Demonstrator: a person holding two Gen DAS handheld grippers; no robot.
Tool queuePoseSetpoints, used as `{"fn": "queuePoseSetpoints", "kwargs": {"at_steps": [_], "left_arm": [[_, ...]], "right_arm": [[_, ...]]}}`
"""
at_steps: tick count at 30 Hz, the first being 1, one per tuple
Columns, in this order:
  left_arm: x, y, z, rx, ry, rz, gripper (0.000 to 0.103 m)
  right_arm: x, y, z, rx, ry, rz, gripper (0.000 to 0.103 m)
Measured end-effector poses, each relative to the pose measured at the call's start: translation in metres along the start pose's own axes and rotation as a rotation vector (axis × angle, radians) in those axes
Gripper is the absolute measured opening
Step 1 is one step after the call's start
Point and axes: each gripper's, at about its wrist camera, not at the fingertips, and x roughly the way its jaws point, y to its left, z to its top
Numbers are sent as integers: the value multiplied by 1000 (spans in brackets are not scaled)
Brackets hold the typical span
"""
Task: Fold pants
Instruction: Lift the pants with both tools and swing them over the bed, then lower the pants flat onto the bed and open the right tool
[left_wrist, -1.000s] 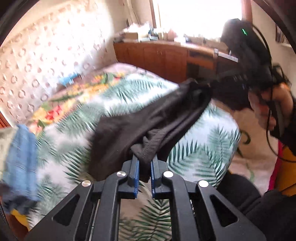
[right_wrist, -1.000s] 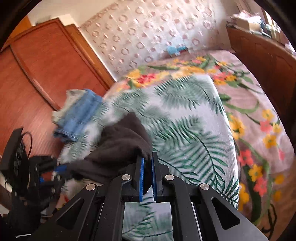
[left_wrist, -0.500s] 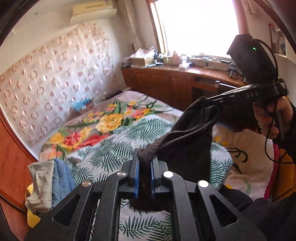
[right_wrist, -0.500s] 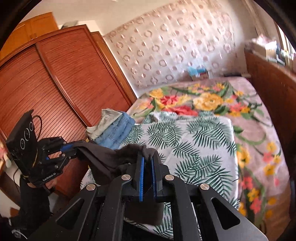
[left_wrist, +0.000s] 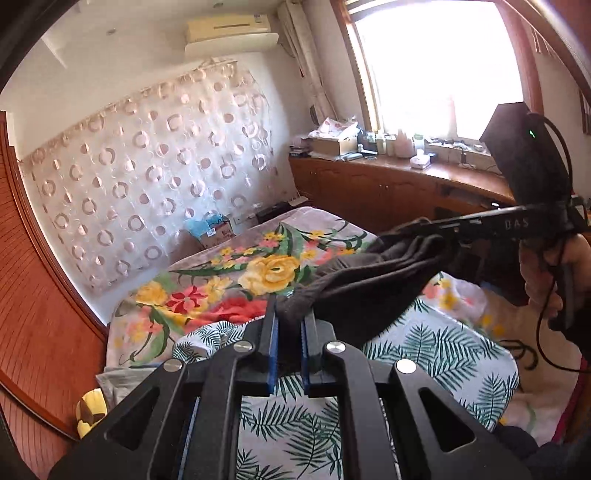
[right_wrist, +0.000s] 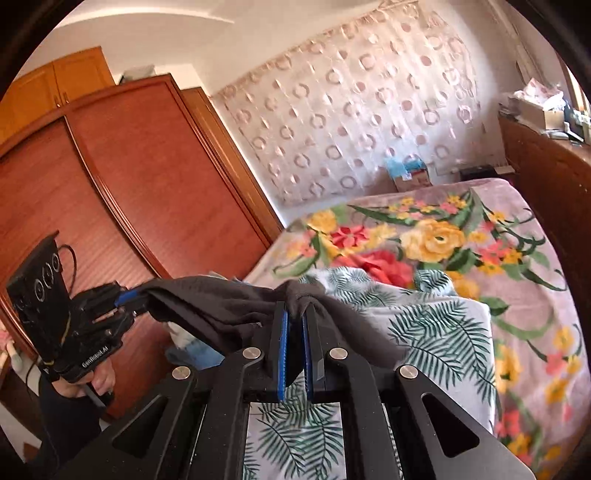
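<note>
Both grippers have gone up since the earlier picture, lifting the dark grey cloth pants off the leaf-print sheet. Left gripper and right gripper each pinch one end, the pants hanging stretched between them above the bed. Only the right view shows the brown wooden wardrobe close beside the left hand; only the left view shows the bright window.

Two grippers: the left gripper and the right gripper. One pair of dark pants hangs between them. Below them lies one bed with two covers, a flowered blanket and a palm-leaf sheet. Beyond stand one wardrobe, one window and one air conditioner.
</note>
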Motion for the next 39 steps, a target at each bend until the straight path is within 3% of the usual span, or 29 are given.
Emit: {"fn": "queuePoseSetpoints", "kwargs": {"at_steps": [3,10,14,19,21,23,28,35,39], "left_arm": [[14,-14,-45,11,60,-10,10],[58,-77,-195,-18,280,-118,10],[66,-98,-244,-66,336,-168,10],[63,-100,-248,-114,312,-164,10],[63,-99,-246,-115,307,-165,10],[64,-99,-244,-113,307,-168,10],[63,-95,-252,-122,312,-171,10],[68,-94,-254,-141,315,-168,10],[69,-94,-254,-143,315,-169,10]], "right_arm": [[5,-6,-36,4,45,-1,6],[41,-30,-192,42,282,-82,7],[41,-37,-233,49,352,-135,7],[19,-19,-233,-50,327,-203,12],[18,-13,-236,-75,320,-219,27],[21,-10,-243,-70,328,-206,34],[48,-21,-254,-70,344,-242,35],[39,0,-261,-175,281,-258,36],[41,10,-270,-224,295,-253,47]]}}
